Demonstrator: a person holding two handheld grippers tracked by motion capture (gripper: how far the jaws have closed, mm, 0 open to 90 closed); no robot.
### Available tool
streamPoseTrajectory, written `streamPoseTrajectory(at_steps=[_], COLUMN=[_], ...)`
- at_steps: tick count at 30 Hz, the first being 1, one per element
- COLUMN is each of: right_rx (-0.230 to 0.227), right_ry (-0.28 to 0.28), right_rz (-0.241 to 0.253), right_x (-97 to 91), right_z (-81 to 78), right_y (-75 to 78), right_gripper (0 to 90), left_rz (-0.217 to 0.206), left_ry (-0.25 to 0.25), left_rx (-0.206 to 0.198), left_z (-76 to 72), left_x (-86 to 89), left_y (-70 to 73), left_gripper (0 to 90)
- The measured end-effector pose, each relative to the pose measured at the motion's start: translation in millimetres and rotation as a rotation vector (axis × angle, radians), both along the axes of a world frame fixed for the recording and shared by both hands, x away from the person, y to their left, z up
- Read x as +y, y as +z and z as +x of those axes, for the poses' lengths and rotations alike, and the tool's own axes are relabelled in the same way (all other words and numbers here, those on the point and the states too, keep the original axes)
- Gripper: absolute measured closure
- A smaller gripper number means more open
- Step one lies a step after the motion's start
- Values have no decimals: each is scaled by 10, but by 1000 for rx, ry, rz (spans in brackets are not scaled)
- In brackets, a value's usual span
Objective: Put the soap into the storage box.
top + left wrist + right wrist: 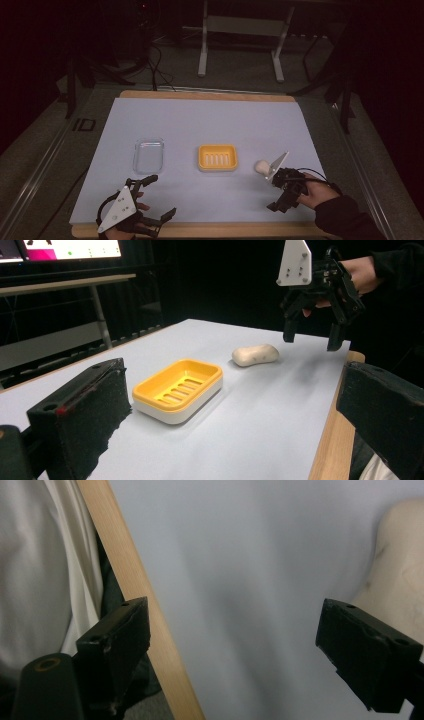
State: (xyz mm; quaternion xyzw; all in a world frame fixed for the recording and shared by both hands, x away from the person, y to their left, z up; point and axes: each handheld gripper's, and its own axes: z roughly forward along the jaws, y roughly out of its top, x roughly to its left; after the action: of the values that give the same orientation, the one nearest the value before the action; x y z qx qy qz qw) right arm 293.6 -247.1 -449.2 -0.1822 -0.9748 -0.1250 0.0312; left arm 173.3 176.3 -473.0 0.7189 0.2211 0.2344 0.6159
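A yellow soap dish (217, 157) with a white base sits in the middle of the pale sheet, shown closer as the soap dish (177, 389) in the left gripper view. Just right of it lies a whitish bar of soap (261, 166) (255, 354). My right gripper (274, 191) (311, 340) hovers beside the soap, jaws pointing down and open with nothing between them. In the right gripper view the soap (400, 565) lies past the right jaw of this gripper (235, 640). My left gripper (159, 197) (232, 420) is open and empty at the table's near left edge.
A clear plastic tray (149, 155) lies left of the dish. The pale sheet (200, 120) covers a wooden table whose edge (210, 230) runs along the front. Dark floor, cables and a metal table frame (240, 30) lie beyond the far edge.
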Motion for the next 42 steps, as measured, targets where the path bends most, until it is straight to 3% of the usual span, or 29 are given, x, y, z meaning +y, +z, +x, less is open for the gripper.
streamPoseTrajectory(at_steps=[5, 6, 10, 17, 19, 34, 38, 42], right_rx=[0, -5, 4, 47, 73, 138, 156, 151], right_ry=[-14, -23, -35, -46, -59, -176, -163, -183], right_rz=[-50, -83, -103, -190, -234, -318, -323, -340], right_x=[-19, -31, -45, -92, -127, -260, -266, -271], right_z=[8, 13, 24, 42, 55, 202, 219, 261], right_y=[-12, -17, -20, -62, -90, -170, -207, -247], right_gripper=[139, 139, 139, 148, 149, 153, 153, 151], left_rz=[9, 14, 14, 18, 21, 27, 28, 27], left_ry=[-1, -3, -1, -3, -3, -3, -2, -2], left_rx=[1, 1, 2, 6, 7, 10, 11, 12], left_z=[4, 5, 7, 16, 14, 21, 22, 24], left_x=[-4, -7, -4, -2, -7, -14, -13, -14], left_y=[-4, -7, -8, -12, -14, -20, -20, -20], left_gripper=[7, 7, 7, 7, 7, 7, 7, 7])
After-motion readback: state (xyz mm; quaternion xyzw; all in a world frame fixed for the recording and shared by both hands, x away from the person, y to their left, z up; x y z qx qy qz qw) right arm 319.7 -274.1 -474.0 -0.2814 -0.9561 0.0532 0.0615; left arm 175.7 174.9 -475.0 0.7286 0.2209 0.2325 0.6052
